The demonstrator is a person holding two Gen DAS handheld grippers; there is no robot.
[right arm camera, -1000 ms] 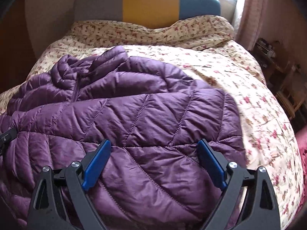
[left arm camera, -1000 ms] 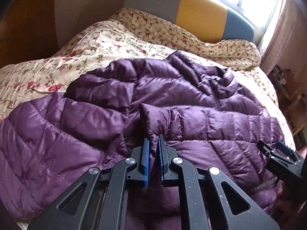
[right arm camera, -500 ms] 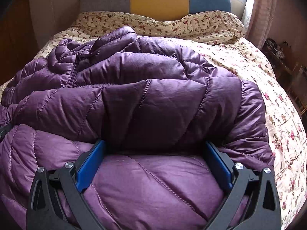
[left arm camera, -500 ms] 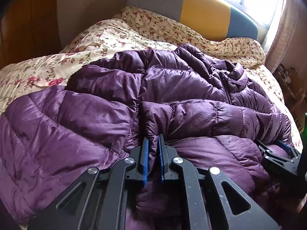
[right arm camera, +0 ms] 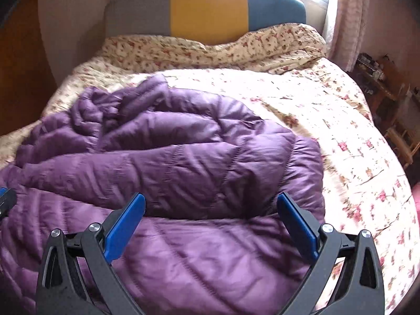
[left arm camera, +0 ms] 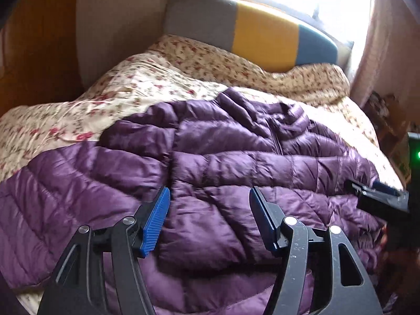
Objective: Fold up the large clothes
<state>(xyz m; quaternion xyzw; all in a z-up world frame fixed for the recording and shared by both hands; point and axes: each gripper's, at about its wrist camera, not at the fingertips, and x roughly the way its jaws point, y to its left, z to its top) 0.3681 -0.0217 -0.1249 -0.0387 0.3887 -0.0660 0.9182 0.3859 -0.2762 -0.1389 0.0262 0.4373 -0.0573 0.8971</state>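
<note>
From the left wrist camera, the left gripper (left arm camera: 210, 210) has its two blue-padded fingers spread wide with nothing between them, poised just above the purple padded jacket (left arm camera: 210, 162). The jacket lies across the near half of a bed covered by a flowered quilt (left arm camera: 136, 89), its lower part doubled over itself in a thick roll running from side to side, its collar and zip bunched toward the far end. The right gripper (left arm camera: 378, 191) shows at the right edge, low against the jacket's side. A grey, yellow and blue headboard (left arm camera: 262, 36) stands at the far end under a bright window. From the right wrist camera, the right gripper (right arm camera: 210, 218) is likewise wide open and holds nothing, its fingers set over the jacket (right arm camera: 183, 162) just in front of the rolled fold. The quilt (right arm camera: 341, 131) lies bare to the right of the jacket, and the headboard (right arm camera: 207, 8) rises behind.
</note>
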